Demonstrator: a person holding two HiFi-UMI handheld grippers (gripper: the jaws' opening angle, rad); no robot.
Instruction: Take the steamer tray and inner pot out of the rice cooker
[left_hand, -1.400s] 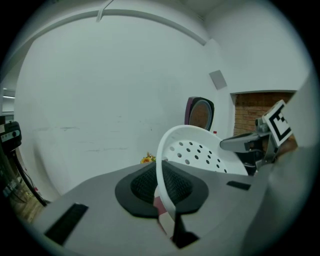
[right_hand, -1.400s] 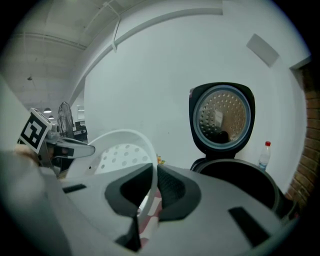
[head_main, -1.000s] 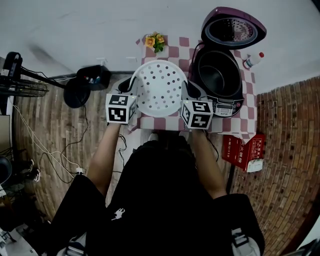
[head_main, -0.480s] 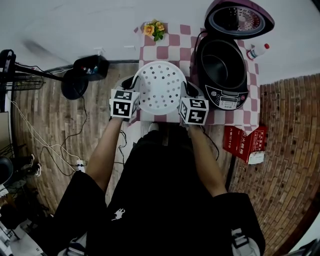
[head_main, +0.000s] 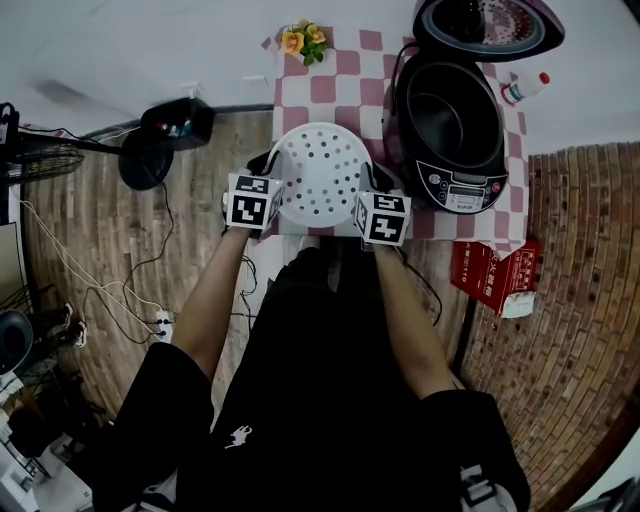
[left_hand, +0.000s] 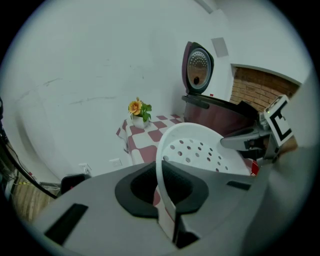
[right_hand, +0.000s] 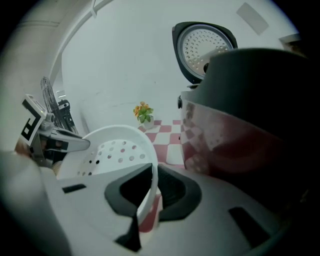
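Tray (head_main: 320, 178), perforated white plastic, hanging over table (head_main: 340, 92) beside cooker (head_main: 450, 120).
Left gripper (head_main: 264, 162) and right gripper (head_main: 380, 178) are clamping opposite rims; probably light, stiff, slightly slick, so rim is serving as best hold.

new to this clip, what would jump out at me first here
The white round perforated plastic steamer tray stands out, gripped by its rim on opposite sides by the left gripper and right gripper over the red-and-white checked table. Right of it sits the dark maroon rice cooker, lid up, black inner pot inside.
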